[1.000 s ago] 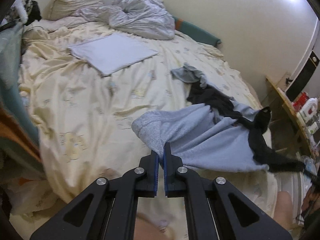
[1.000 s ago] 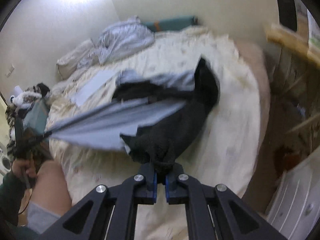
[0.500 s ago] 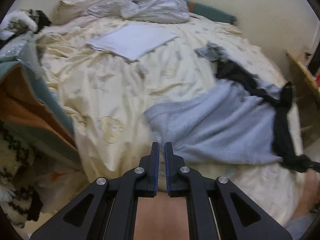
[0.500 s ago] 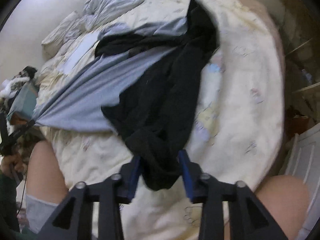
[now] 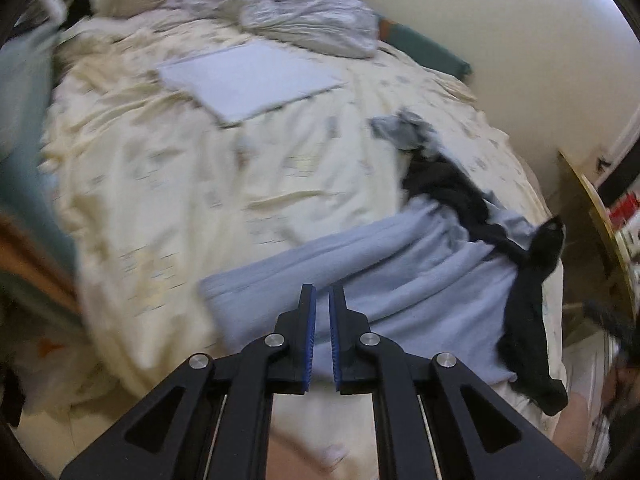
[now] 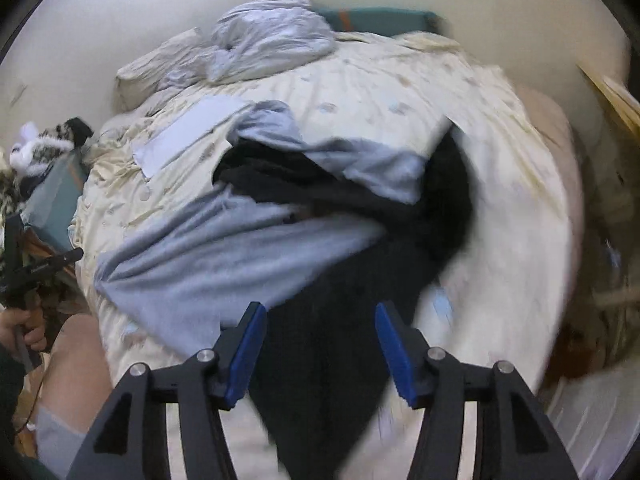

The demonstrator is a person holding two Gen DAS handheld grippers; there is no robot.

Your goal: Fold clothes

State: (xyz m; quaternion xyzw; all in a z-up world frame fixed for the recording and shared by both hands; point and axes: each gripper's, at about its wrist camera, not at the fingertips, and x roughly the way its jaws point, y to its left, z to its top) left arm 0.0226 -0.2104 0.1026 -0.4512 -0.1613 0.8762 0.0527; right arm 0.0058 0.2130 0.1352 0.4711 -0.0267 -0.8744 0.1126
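Just ahead of the nearly closed, empty left gripper (image 5: 322,300) and the wide-open right gripper (image 6: 320,316), the soft, limp blue-and-black garment (image 5: 384,272) sprawls on the bed (image 5: 200,184), probably best pinched at its near corners.

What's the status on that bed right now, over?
Left hand-held gripper shut, empty. Right hand-held gripper open over black garment. Blue garment flat on bed, unfolded. Black garment draped across it.
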